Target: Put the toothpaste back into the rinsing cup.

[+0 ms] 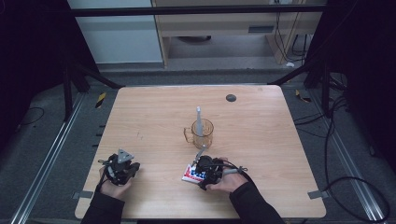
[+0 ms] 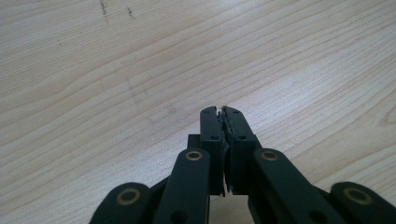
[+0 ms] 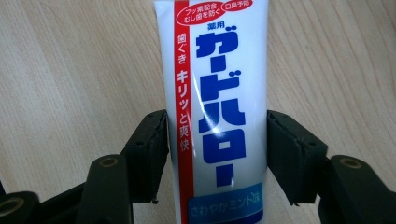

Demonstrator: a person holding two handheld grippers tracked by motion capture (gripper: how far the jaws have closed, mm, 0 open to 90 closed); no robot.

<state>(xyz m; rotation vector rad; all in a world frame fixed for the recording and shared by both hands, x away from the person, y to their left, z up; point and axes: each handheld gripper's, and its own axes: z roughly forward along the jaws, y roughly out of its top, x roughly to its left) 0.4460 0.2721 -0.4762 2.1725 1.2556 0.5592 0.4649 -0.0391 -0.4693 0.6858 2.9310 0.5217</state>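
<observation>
A white toothpaste tube [image 3: 219, 93] with a red stripe and blue lettering lies flat on the wooden table [image 1: 261, 140]. My right gripper [image 3: 217, 135] straddles it, and both black pads touch the tube's sides. In the high view the tube [image 1: 191, 174] sits near the front of the table, partly under the right gripper [image 1: 200, 171]. My left gripper [image 1: 121, 167] rests at the front left with its jaws together. In its own view the left gripper [image 2: 223, 112] points at bare wood and holds nothing.
An amber see-through mug [image 1: 201, 134] stands mid-table just beyond the right gripper, with a grey stick-shaped item [image 1: 198, 117] upright in it. A small dark round spot [image 1: 230, 98] lies near the table's far edge. Cables trail over the floor at the right.
</observation>
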